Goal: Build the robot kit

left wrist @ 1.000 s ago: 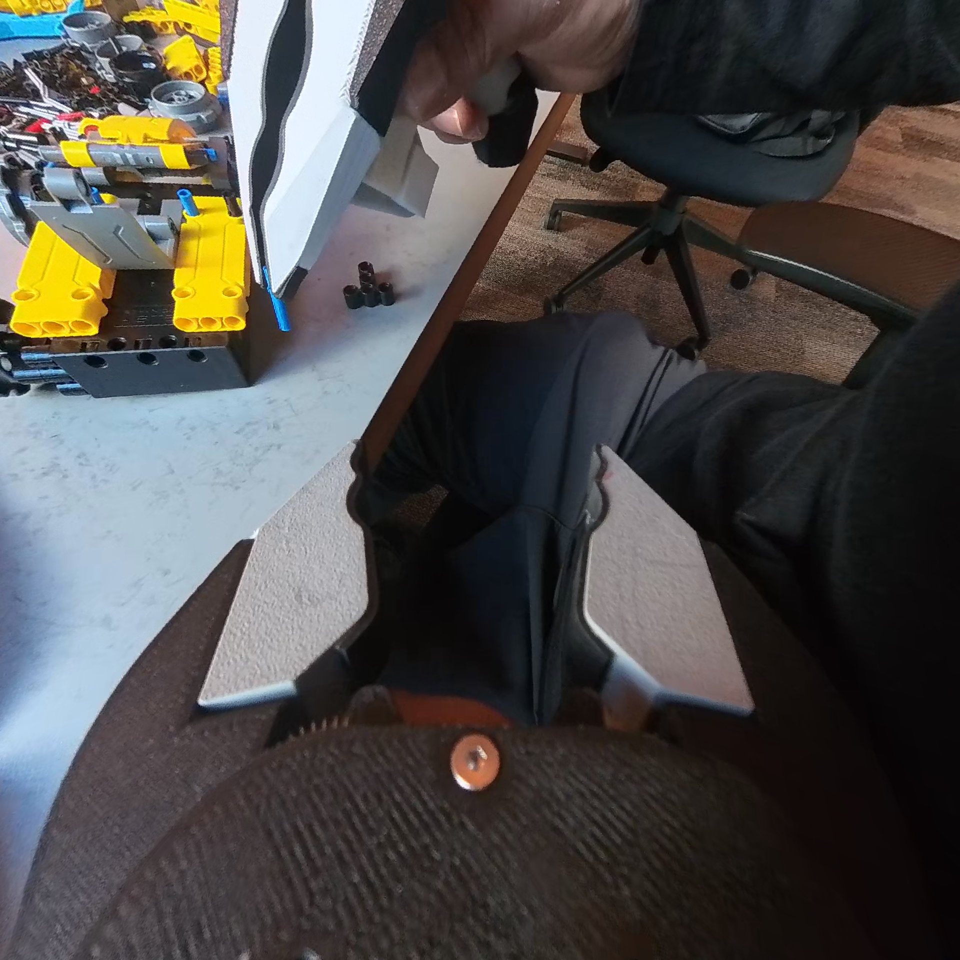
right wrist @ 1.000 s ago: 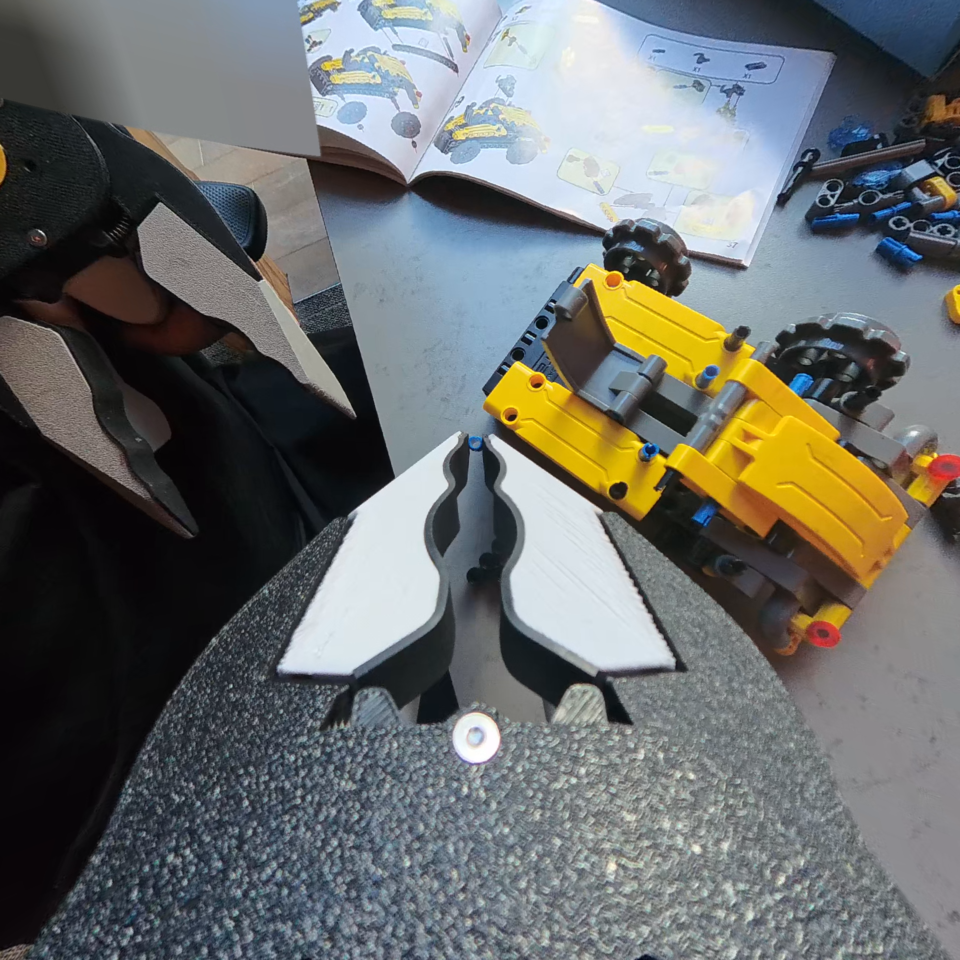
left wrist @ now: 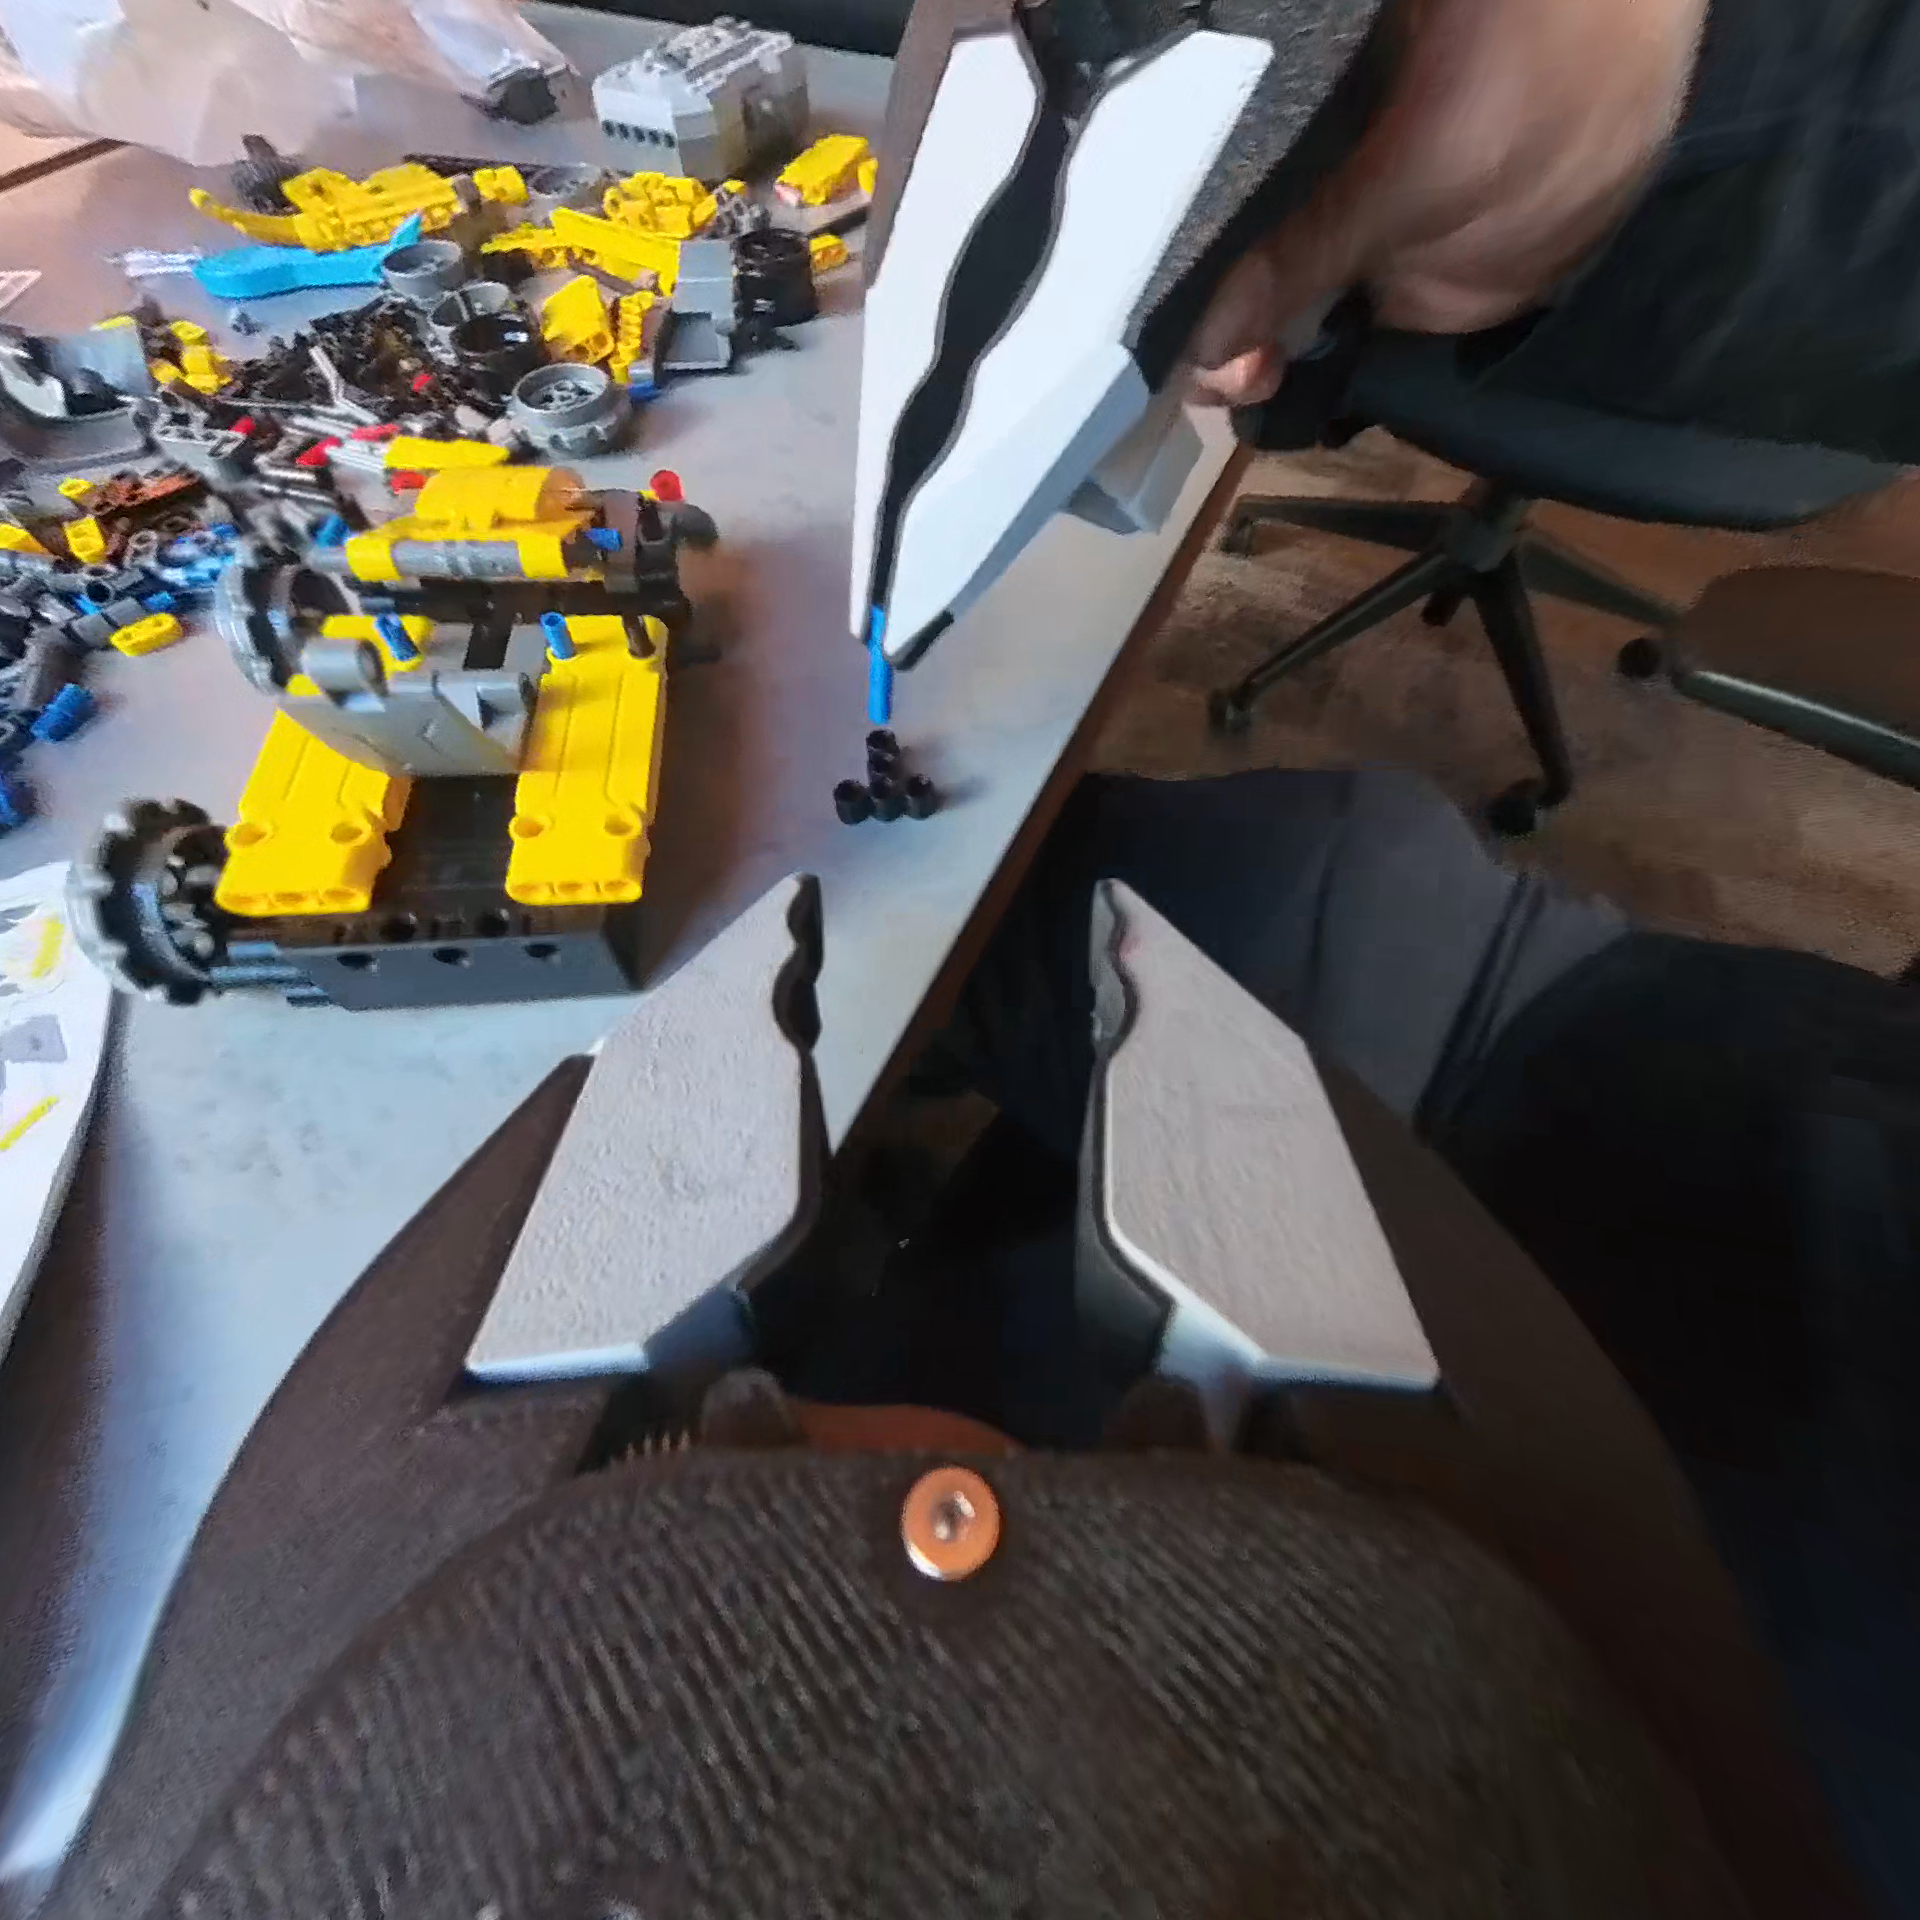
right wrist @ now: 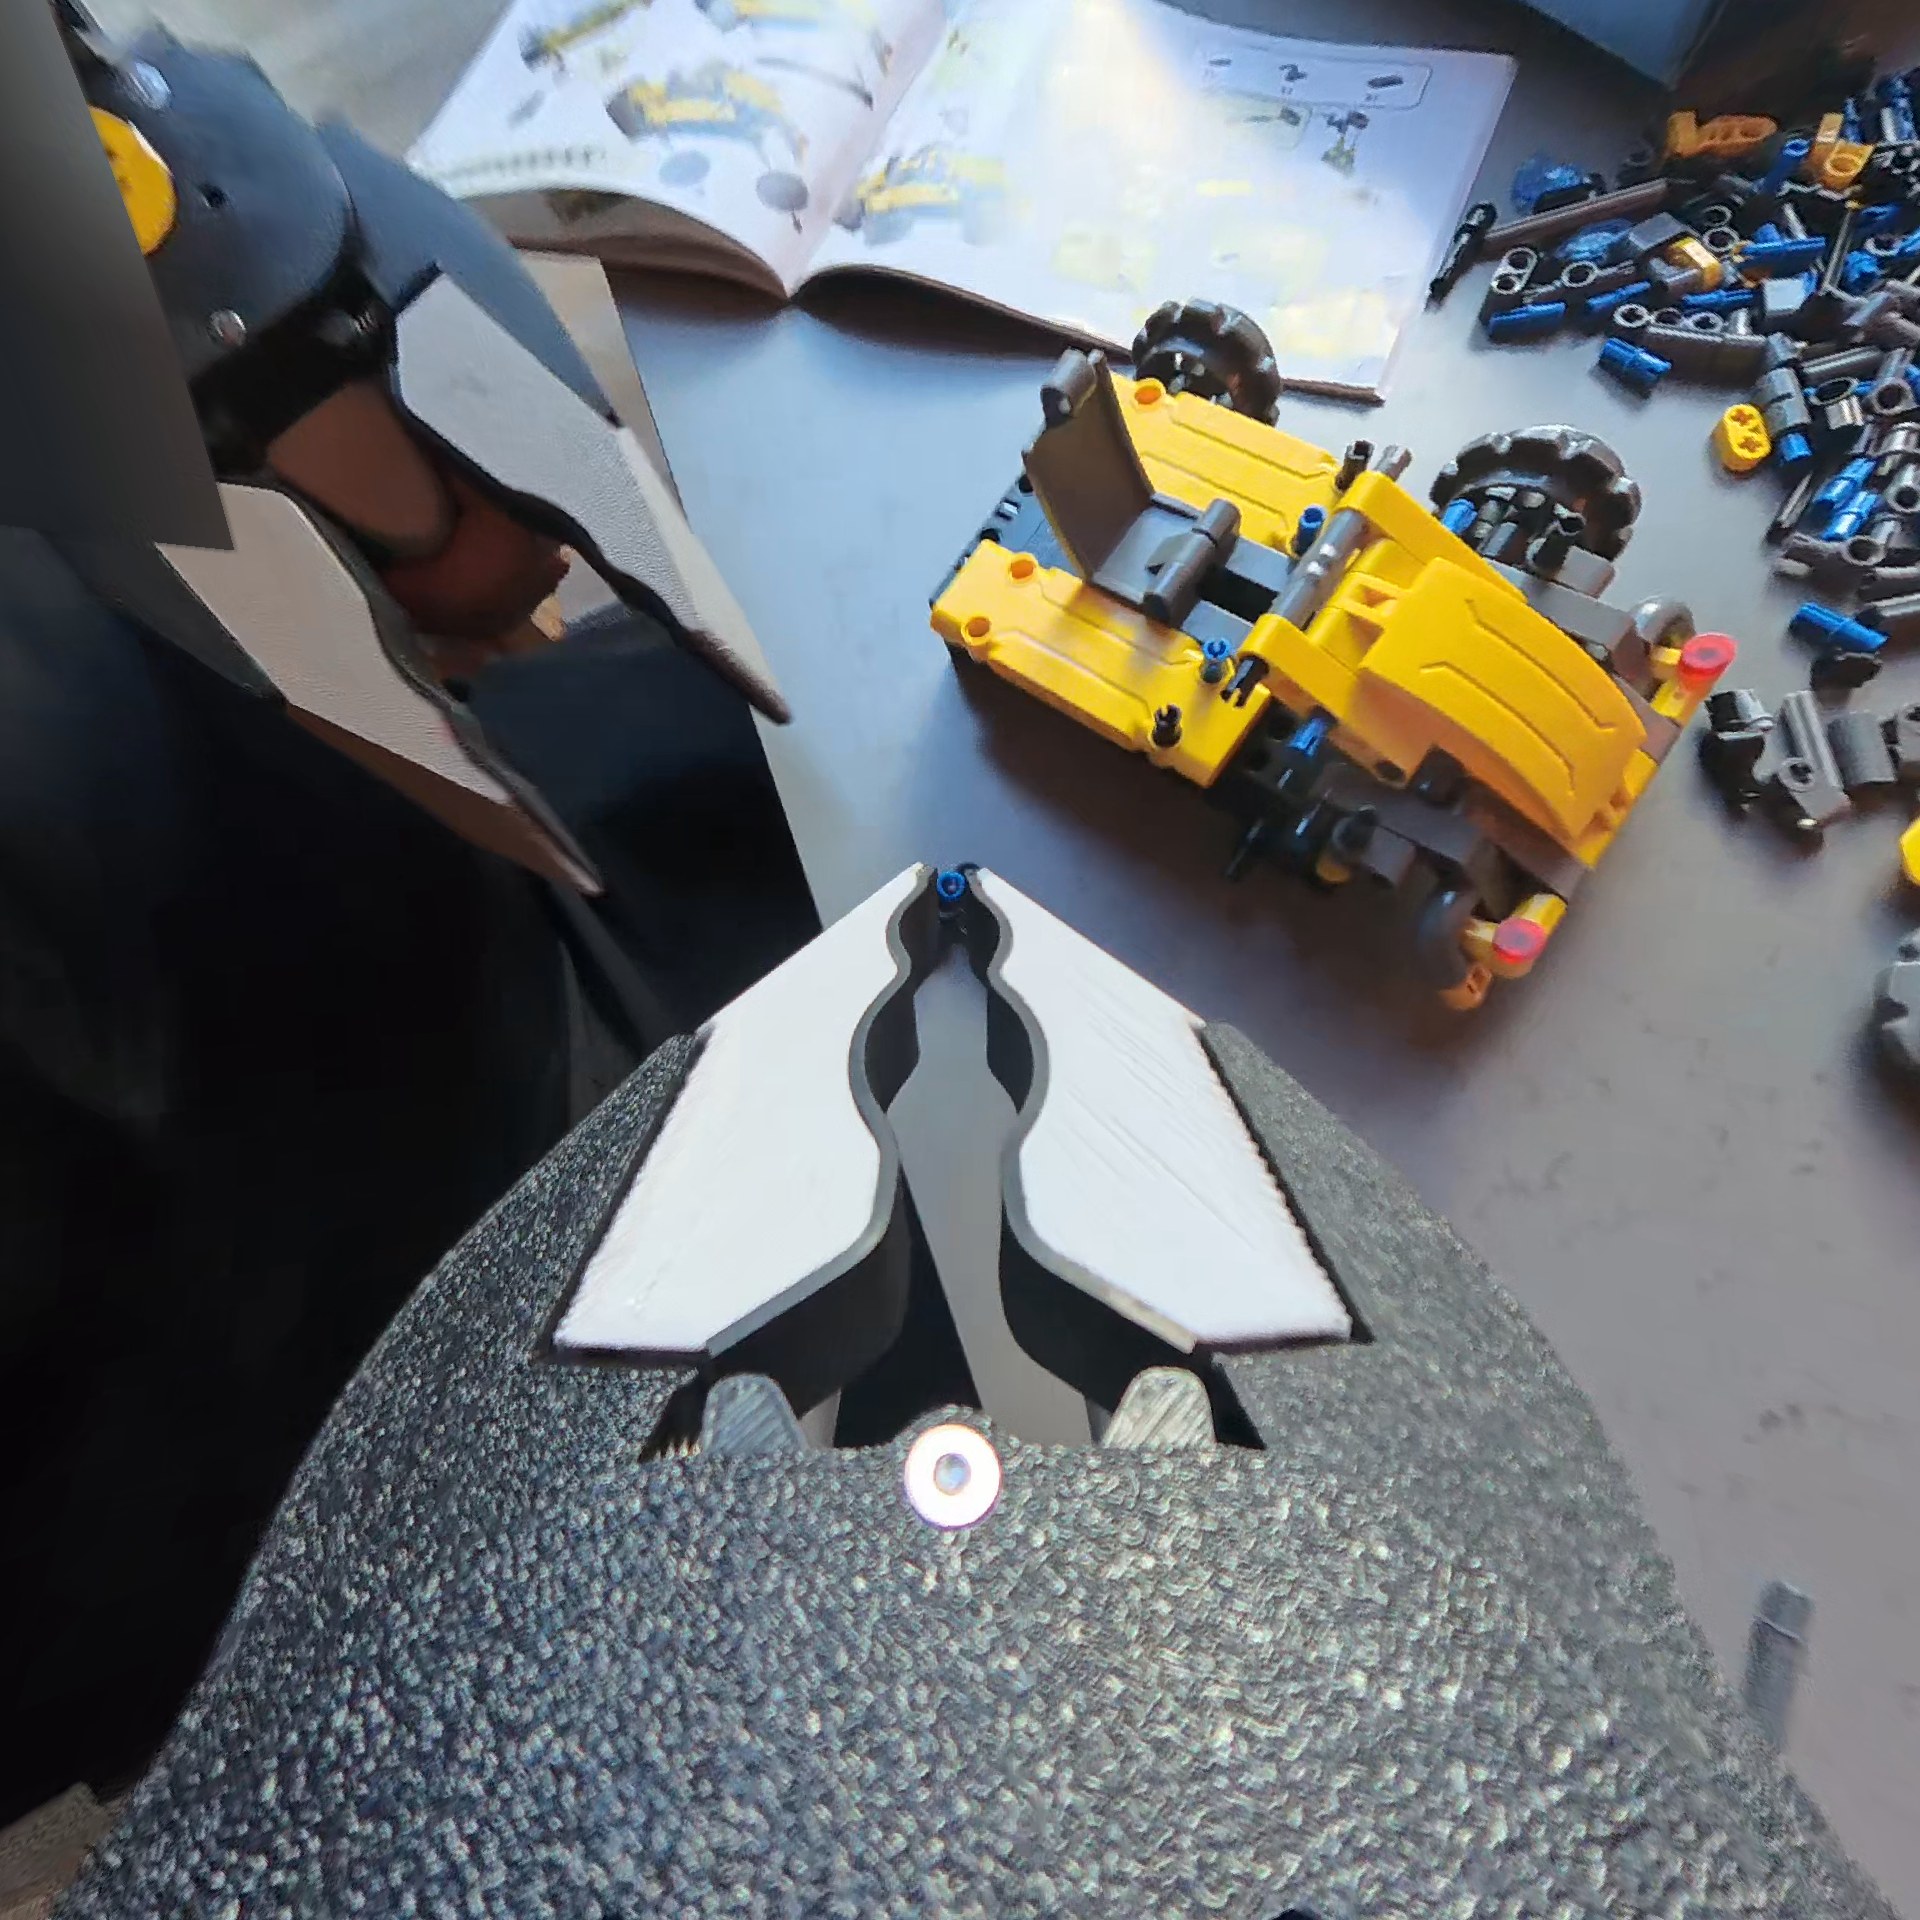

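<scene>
Left gripper (left wrist: 956, 914): jaws spread wide, nothing between them; held over the table's near edge (left wrist: 1039, 831), one finger above the tabletop, the other above the person's dark-trousered lap (left wrist: 1351, 935).

Right gripper (right wrist: 951, 883): jaws closed on a small blue pin (left wrist: 879, 681), pinched at the very tips; seen from the left wrist view, the pin points down, just above a cluster of small black connectors (left wrist: 885, 792) lying near the table edge.

Partly built yellow and grey brick vehicle (right wrist: 1299, 634): rests on the table just beyond the right gripper, with black toothed wheels (right wrist: 1538, 488) on its far side and red round studs at one end.

Open instruction booklet (right wrist: 1039, 156): flat on the table behind the vehicle.

Loose parts (right wrist: 1766, 312): blue, black and yellow pieces heaped beside the vehicle, farther off.

Office chair (left wrist: 1507, 540): black, on the brown floor off the table.
</scene>
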A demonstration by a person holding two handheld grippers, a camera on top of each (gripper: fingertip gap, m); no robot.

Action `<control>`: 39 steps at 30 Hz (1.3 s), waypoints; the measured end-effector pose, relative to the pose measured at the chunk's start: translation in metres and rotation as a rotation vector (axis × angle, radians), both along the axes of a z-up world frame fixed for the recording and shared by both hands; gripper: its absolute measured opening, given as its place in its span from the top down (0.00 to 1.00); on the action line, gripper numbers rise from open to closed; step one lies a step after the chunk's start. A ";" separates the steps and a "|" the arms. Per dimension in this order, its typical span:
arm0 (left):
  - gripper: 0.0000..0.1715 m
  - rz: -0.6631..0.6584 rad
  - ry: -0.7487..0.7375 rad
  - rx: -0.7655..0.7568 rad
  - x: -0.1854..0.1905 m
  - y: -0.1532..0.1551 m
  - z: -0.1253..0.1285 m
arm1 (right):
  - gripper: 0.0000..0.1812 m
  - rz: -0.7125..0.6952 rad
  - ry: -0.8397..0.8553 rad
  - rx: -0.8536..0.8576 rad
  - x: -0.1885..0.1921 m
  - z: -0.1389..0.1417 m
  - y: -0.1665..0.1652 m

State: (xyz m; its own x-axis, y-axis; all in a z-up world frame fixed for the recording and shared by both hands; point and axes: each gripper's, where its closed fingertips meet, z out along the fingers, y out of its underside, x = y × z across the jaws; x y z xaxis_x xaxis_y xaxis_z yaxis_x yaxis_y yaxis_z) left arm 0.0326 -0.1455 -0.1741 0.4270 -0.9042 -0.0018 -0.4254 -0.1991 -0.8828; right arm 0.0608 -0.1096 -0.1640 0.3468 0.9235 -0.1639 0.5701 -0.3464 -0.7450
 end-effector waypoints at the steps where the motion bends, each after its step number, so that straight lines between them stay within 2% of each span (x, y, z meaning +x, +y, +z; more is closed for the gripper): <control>1: 0.72 0.014 0.010 0.004 0.004 0.005 0.000 | 0.97 0.008 0.003 0.003 0.000 0.000 -0.001; 7: 0.74 0.065 0.081 -0.020 0.021 0.023 -0.015 | 0.98 0.058 -0.032 0.031 -0.003 -0.008 -0.002; 13: 0.77 0.098 0.103 -0.016 0.026 0.033 -0.019 | 0.98 0.085 -0.027 0.038 -0.004 -0.013 -0.002; 23: 0.84 0.083 0.136 0.052 0.030 0.037 -0.020 | 0.98 0.106 0.003 0.035 -0.007 -0.014 -0.003; 33: 0.94 0.055 0.131 0.136 0.034 0.033 -0.018 | 0.97 0.113 -0.066 0.074 -0.005 -0.017 -0.003; 37: 0.93 0.079 0.085 0.092 0.034 0.034 -0.016 | 0.98 0.148 -0.152 0.138 -0.007 -0.017 -0.002; 39: 0.85 0.083 0.067 0.064 0.033 0.034 -0.015 | 0.98 0.161 -0.170 0.144 -0.009 -0.017 -0.002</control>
State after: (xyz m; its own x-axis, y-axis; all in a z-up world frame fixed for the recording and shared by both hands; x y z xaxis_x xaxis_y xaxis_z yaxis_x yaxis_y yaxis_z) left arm 0.0659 -0.1115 -0.1894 0.4973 -0.8629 -0.0897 -0.4686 -0.1802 -0.8648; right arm 0.0523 -0.1119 -0.1813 0.2049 0.9786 0.0208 0.7305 -0.1387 -0.6687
